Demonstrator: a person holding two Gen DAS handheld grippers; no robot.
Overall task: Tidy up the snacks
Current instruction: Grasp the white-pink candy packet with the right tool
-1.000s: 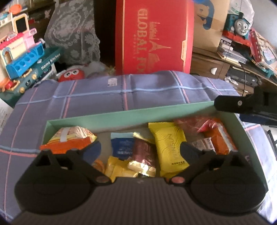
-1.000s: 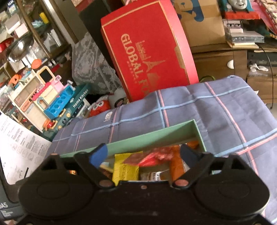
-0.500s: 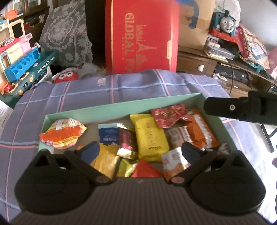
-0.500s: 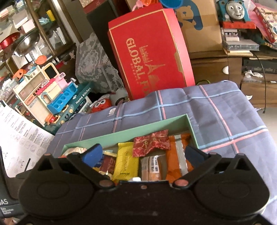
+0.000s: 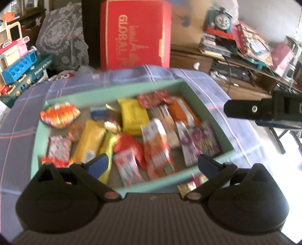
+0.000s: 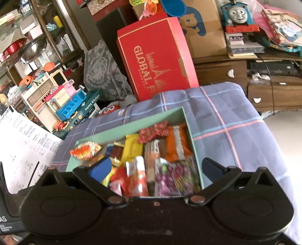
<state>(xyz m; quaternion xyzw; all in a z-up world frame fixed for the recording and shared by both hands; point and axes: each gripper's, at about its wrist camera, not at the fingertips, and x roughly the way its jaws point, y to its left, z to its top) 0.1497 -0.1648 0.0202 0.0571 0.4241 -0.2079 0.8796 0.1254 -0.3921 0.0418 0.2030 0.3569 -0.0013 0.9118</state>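
Observation:
A shallow mint-green box (image 5: pixel 113 92) (image 6: pixel 130 126) lies on a blue plaid cloth and holds several snack packets: a yellow one (image 5: pixel 133 115) (image 6: pixel 132 147), an orange one (image 5: pixel 181 111), a red one (image 5: pixel 152 98), a purple one (image 5: pixel 200 139) and an orange-striped one (image 5: pixel 60 114). One small packet (image 5: pixel 190 183) lies outside the box's near rim. My left gripper (image 5: pixel 152 165) is open and empty above the box's near edge. My right gripper (image 6: pixel 154 167) is open and empty over the near right of the box; it shows from the side in the left wrist view (image 5: pixel 264 111).
A red "GLOBAL" carton (image 5: pixel 134 35) (image 6: pixel 156 60) stands behind the cloth. A toy kitchen set (image 6: pixel 60 101) and a printed white sheet (image 6: pixel 24 139) are at the left. A wooden shelf with a toy train (image 6: pixel 236 15) and books is at the right.
Both grippers have risen and pulled back toward me, so the whole box and more packets now show. Both stay open and empty.

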